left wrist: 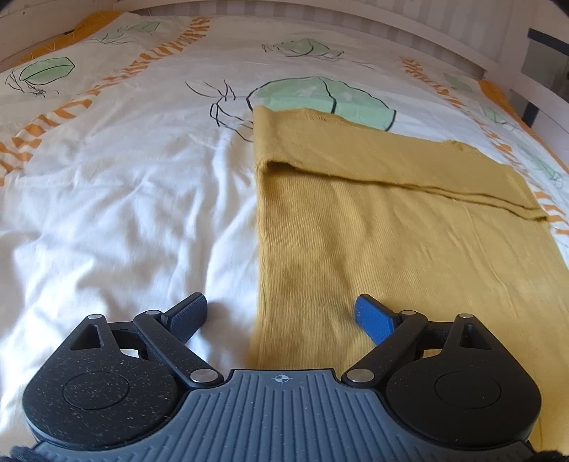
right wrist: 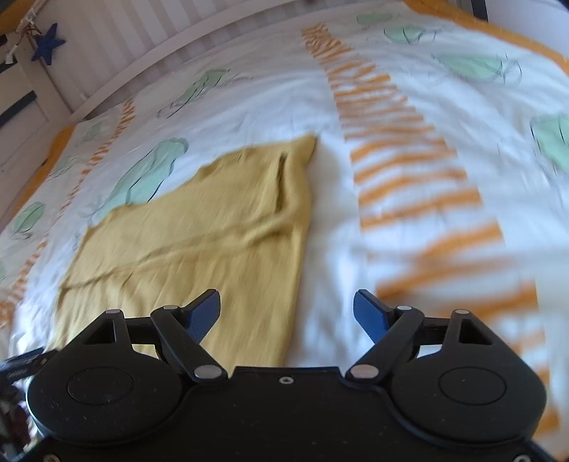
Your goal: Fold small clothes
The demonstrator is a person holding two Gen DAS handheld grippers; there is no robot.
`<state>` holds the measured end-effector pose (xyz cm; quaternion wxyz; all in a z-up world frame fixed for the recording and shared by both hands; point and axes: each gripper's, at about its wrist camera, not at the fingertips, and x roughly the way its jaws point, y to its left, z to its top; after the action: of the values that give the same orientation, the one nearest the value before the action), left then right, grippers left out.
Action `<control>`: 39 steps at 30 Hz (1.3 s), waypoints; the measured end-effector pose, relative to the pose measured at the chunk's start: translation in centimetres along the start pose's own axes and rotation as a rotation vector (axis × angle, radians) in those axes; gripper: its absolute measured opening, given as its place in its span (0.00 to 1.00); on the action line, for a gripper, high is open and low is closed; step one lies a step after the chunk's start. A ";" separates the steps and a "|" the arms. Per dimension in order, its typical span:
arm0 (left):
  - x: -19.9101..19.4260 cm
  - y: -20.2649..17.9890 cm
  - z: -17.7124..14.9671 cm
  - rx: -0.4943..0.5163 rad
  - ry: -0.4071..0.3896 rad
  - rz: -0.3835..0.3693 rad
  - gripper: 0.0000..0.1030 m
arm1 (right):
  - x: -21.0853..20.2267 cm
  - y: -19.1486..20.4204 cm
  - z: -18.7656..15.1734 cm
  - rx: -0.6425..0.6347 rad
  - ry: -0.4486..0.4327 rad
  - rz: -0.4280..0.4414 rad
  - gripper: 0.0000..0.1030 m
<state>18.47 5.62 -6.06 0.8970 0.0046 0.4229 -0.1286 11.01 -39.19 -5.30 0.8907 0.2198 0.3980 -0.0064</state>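
A mustard-yellow knit garment (left wrist: 391, 227) lies flat on the bed, with its far part folded over itself along a diagonal edge. My left gripper (left wrist: 281, 312) is open and empty, hovering over the garment's near left edge, one finger over the sheet and one over the cloth. In the right wrist view the same garment (right wrist: 199, 234) lies to the left. My right gripper (right wrist: 286, 309) is open and empty, straddling the garment's near right edge. The right view is motion-blurred.
The bed cover (left wrist: 117, 199) is white with green leaf prints and orange striped bands (right wrist: 402, 149). A white slatted bed frame (left wrist: 320, 14) runs along the far side. A blue star (right wrist: 48, 44) hangs at the upper left of the right view.
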 end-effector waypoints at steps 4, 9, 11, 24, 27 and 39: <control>-2.0 -0.1 -1.9 0.026 0.015 -0.007 0.88 | -2.4 0.3 -3.3 0.004 0.025 0.025 0.85; -4.3 -0.2 -4.3 0.046 0.028 -0.012 0.88 | -4.6 1.4 -6.8 -0.034 0.054 0.001 0.86; -5.1 -0.2 -5.2 0.037 0.031 -0.014 0.88 | -5.3 1.5 -8.2 -0.019 0.068 0.004 0.89; -7.9 -0.4 -9.0 0.017 0.081 -0.018 0.88 | -8.1 2.4 -14.0 0.066 0.155 0.003 0.99; -8.2 -0.3 -9.5 0.019 0.079 -0.031 0.88 | -8.6 2.5 -14.8 0.068 0.156 0.019 0.99; -8.0 -0.2 -10.2 0.033 0.054 -0.060 0.93 | -8.3 2.0 -15.4 0.057 0.134 0.068 1.00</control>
<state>5.81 8.42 -6.57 0.8809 0.0101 0.4446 -0.1621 -5.16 -32.65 -7.69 0.8550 0.2584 0.4487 0.0273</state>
